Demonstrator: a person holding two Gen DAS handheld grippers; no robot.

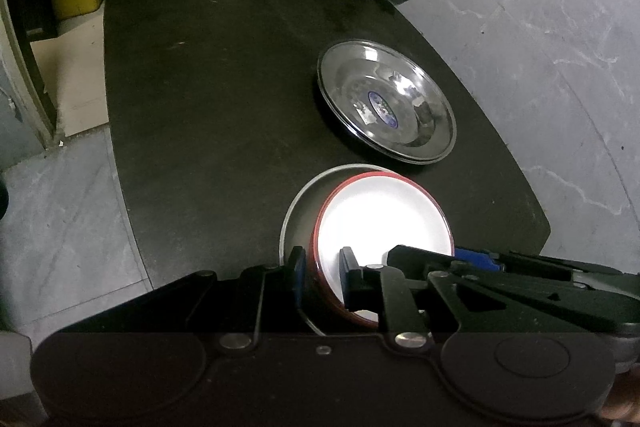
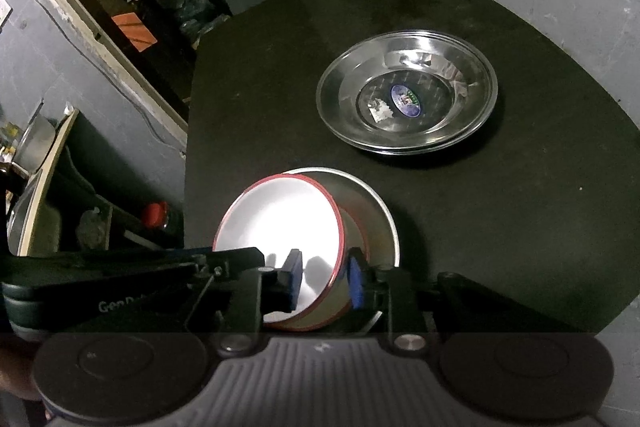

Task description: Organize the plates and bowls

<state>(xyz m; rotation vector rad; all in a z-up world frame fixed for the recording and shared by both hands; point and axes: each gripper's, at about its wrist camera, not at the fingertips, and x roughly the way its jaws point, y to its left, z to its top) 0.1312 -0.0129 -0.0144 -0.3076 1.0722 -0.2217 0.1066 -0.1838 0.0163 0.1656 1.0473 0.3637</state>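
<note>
Bowl: red-rimmed bowl (image 1: pixel 384 223) sat off-centre in grey plate (image 1: pixel 296 203), near table (image 1: pixel 208 99) edge.
Left gripper (image 1: pixel 322 277): straddled left rim; grip unclear.
Right gripper (image 2: pixel 325 279): straddled right rim, likewise.
Steel plates (image 1: pixel 386 105): just beyond.

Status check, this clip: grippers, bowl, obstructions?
Both grippers astride red-rimmed bowl rim, grip unclear. Bowl sits in grey plate. Steel plates ahead, clear.

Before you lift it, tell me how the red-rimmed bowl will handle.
The red-rimmed bowl looks rigid, so it should not flex. Its glossy white inside suggests the fingers could slip. It sits off-centre in the grey plate, so it may slide or tip.
</note>
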